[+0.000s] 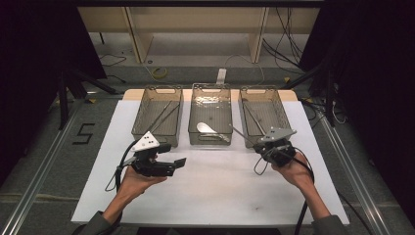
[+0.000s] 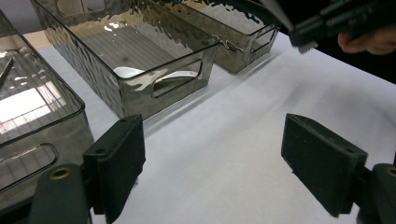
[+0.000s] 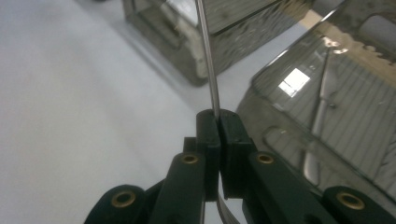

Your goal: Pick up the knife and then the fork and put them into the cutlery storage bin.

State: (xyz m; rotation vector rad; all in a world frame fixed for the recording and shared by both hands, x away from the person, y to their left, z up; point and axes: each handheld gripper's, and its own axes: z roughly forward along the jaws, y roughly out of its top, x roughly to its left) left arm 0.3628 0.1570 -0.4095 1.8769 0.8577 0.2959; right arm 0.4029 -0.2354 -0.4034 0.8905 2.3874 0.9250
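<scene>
- My left gripper (image 1: pixel 180 162), lower left of the high view, has its jaws spread wide with nothing between them; its risk is bumping the left bin (image 1: pixel 157 115) or the middle bin (image 1: pixel 211 116).
- My right gripper (image 3: pixel 218 116) is clenched on a fork (image 3: pixel 207 56), right of centre in the high view.
- The thin, shiny handle is pinched narrowly; it could pivot or slip and miss the right bin (image 1: pixel 264 113).
</scene>
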